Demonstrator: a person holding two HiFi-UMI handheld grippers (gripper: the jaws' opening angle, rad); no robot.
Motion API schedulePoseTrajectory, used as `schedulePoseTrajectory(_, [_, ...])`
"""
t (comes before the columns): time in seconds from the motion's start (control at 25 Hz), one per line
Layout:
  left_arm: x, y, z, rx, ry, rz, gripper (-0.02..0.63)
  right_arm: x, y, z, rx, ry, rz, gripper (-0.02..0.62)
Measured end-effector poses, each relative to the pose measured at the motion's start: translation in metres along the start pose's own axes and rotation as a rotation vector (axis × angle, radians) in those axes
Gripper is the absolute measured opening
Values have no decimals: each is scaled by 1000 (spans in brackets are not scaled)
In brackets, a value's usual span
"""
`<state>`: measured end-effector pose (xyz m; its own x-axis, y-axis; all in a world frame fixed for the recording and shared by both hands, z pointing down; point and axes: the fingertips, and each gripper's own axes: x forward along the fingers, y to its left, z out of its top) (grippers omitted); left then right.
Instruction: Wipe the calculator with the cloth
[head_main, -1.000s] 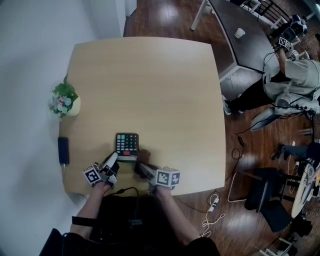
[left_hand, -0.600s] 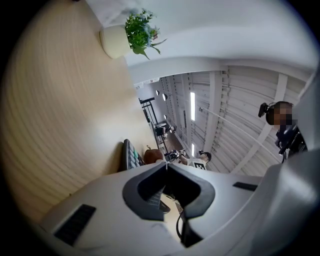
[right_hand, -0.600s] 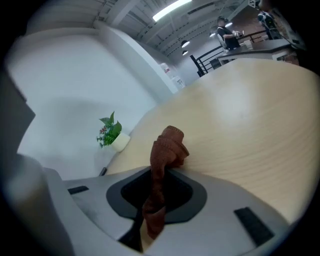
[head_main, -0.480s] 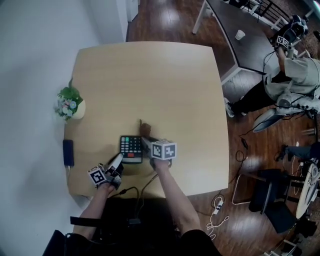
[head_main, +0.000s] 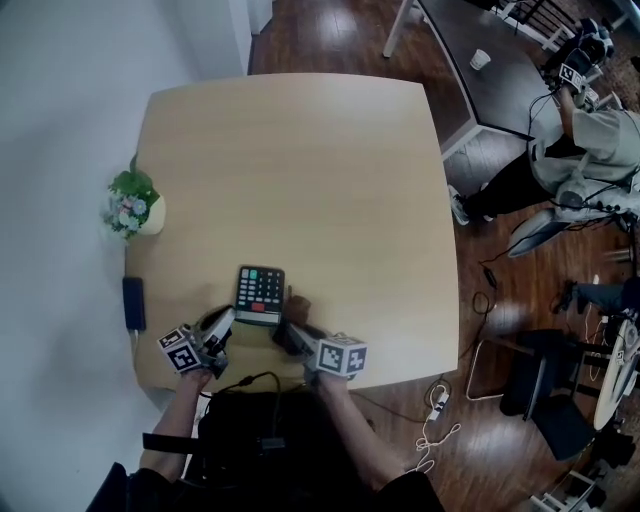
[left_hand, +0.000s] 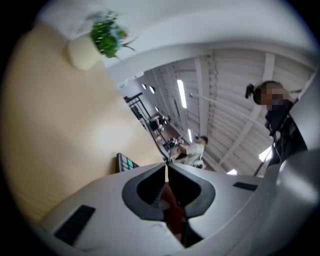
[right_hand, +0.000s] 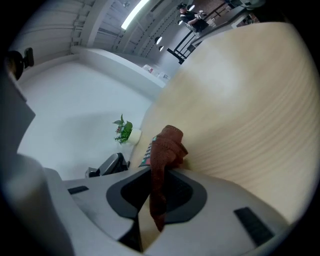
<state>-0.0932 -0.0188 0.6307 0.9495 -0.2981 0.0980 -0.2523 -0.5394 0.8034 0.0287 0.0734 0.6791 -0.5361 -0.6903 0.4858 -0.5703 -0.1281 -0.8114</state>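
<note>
Calculator (head_main: 260, 292) lies flat on the table (head_main: 330, 160), left of centre and close to the near edge. Left gripper (head_main: 222, 320) sits at its near-left corner with the jaws closed tip to tip and nothing between them; can't tell whether it touches the casing. In the left gripper view the calculator is off to the left of the tips. Right gripper (head_main: 288, 332) is just off the near-right corner, clamped on the brown cloth (right_hand: 166, 142), which bunches up past the tips beside the calculator's right edge. Left table edge carries a plant pot (head_main: 130, 205) and a black device (head_main: 132, 302), both apart from the calculator. A black cable (head_main: 250, 380) hangs over the near edge. Bare wood runs from the calculator to the far and right edges.
</note>
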Motion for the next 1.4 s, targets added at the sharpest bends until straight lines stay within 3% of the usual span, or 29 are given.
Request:
schedulePoseTrajectory(0.08, [-8, -12, -8, 334, 201, -14, 28, -8, -12, 3, -9, -25, -22, 64])
schedulePoseTrajectory(0.2, [-2, -29, -52, 1000, 640, -46, 145, -15, -27, 13, 1, -62, -39, 64])
schedulePoseTrajectory(0.24, [3, -30, -66, 1180, 749, -33, 180, -18, -30, 18, 1, -73, -42, 64])
schedulePoseTrajectory(0.32, [16, -27, -82, 1455, 869, 23, 184, -24, -31, 28, -11, -93, -50, 64])
schedulePoseTrajectory(0.36, [21, -24, -88, 1551, 897, 47, 184, -26, -31, 33, -19, -104, -52, 64])
schedulePoseTrajectory(0.44, [30, -16, -102, 1666, 936, 59, 184, -31, -31, 40, -25, -126, -52, 64])
schedulePoseTrajectory(0.6, [38, 1, -118, 1763, 978, 121, 184, -44, -34, 45, -13, -150, -59, 64])
schedulePoseTrajectory(0.68, [44, -1, -110, 1781, 947, 165, 104, -49, -37, 45, -7, -158, -65, 64])
schedulePoseTrajectory(0.72, [48, -4, -106, 1775, 927, 175, 104, -51, -39, 46, -4, -162, -65, 64])
schedulePoseTrajectory(0.8, [57, -18, -91, 1701, 859, 193, 82, -56, -40, 48, 1, -169, -61, 64])
schedulePoseTrajectory(0.88, [64, -34, -60, 1490, 730, 230, 73, -62, -38, 50, -4, -172, -53, 64])
schedulePoseTrajectory(0.96, [68, -40, -9, 1103, 515, 265, 60, -65, -34, 52, -19, -172, -41, 64])
schedulePoseTrajectory(1.04, [66, -38, 51, 613, 254, 250, 56, -66, -29, 56, -44, -167, -26, 64])
schedulePoseTrajectory(1.12, [57, -33, 95, 184, 34, 143, 55, -64, -21, 60, -81, -151, 3, 64])
schedulePoseTrajectory(1.2, [42, -33, 118, -134, -126, -11, 55, -62, -7, 66, -131, -127, 44, 64])
schedulePoseTrajectory(1.28, [31, -43, 126, -305, -211, -126, 55, -60, 13, 76, -183, -109, 95, 64])
schedulePoseTrajectory(1.4, [24, -67, 123, -355, -235, -205, 54, -55, 63, 102, -270, -98, 217, 64])
